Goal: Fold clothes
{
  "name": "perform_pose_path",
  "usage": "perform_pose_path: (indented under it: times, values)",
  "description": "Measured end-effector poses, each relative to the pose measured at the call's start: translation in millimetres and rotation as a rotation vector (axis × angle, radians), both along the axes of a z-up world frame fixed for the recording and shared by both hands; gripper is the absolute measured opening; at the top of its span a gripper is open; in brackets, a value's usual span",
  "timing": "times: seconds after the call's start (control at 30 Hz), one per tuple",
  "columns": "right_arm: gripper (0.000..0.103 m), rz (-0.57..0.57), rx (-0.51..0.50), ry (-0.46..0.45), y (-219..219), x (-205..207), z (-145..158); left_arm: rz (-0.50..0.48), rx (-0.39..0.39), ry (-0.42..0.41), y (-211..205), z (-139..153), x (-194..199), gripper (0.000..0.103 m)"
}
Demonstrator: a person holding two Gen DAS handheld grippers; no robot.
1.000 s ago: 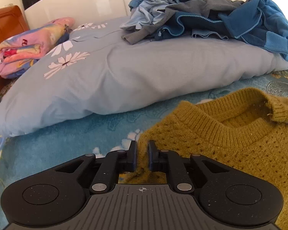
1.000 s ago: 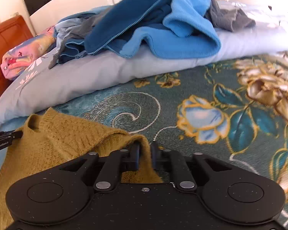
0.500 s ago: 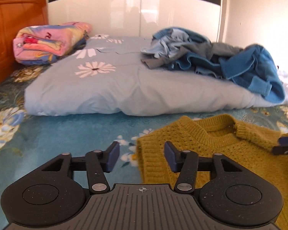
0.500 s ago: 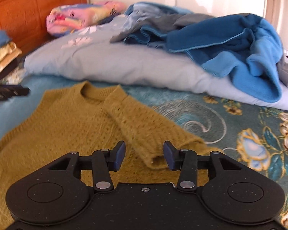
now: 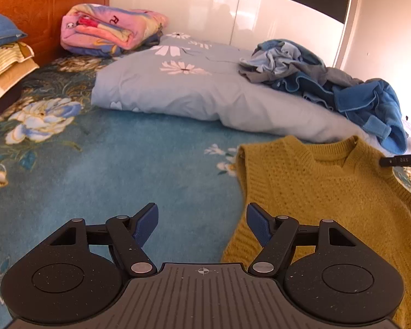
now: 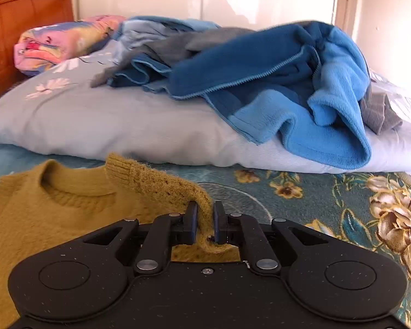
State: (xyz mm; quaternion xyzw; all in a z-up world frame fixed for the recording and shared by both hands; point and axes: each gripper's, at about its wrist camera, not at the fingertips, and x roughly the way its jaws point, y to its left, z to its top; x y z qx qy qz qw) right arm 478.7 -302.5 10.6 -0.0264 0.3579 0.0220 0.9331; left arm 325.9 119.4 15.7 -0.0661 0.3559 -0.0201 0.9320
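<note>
A: Jaws are seen parted in the left wrist view. The left gripper (image 5: 202, 224) is opening, and nothing lies between its pads; only blue floral bedspread (image 5: 101, 170) shows in the gap.

B: And the garment?

A: A mustard sweater (image 5: 320, 189) is spread flat on the bedspread, collar toward the grey duvet (image 5: 194, 93). Its left edge lies just beside the gripper's right-hand finger (image 5: 256, 227), apparently untouched. A heap of blue and grey clothes (image 5: 328, 85) is left unfolded on the duvet, and a pink folded blanket (image 5: 109, 30) is set by the headboard.

B: What is shown from the right wrist?

A: The right gripper (image 6: 204, 223) is closing, and a fold of the sweater sleeve (image 6: 156, 181) is pinched between the pads. The sleeve is laid across toward the collar, its ribbed cuff (image 6: 119, 166) resting near the neckline.

B: So which step is in hand?

A: The sleeve fold is judged to be under way: one sleeve is being carried inward over the body, and the left side looks released. The task is judged early, since the heap is untouched.

B: What is called for next?

A: The sleeve should be laid flat and let go without dragging the knit. Loose weave may snag on a pad. A grip on the hem is then needed for the lengthwise fold.
</note>
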Motion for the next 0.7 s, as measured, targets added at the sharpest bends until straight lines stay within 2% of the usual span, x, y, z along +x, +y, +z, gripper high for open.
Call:
perform_pose_path:
  times: [0.1,0.23,0.37,0.43,0.47,0.57,0.7]
  values:
    - [0.023,-0.032,-0.007,0.015,-3,8,-6,-0.002,-0.019,0.004,-4,6,-9,0.069]
    - [0.023,-0.035,0.084,-0.023,-12,-16,31,-0.011,-0.044,-0.019,-7,24,-28,0.069]
    - [0.023,0.000,0.109,-0.083,-24,-81,78,-0.037,-0.061,-0.034,-9,42,-62,0.071]
    - [0.030,0.005,0.129,-0.106,-36,-126,93,-0.039,-0.111,-0.040,-6,47,-84,0.074]
    - [0.040,-0.002,0.144,-0.111,-42,-151,96,-0.040,-0.136,-0.042,-5,48,-95,0.074]
    - [0.043,-0.031,0.187,-0.102,-64,-228,86,-0.050,-0.187,-0.032,-6,42,-127,0.074]
    - [0.043,-0.110,0.226,-0.007,-80,-309,39,-0.051,-0.210,0.025,-12,23,-162,0.074]
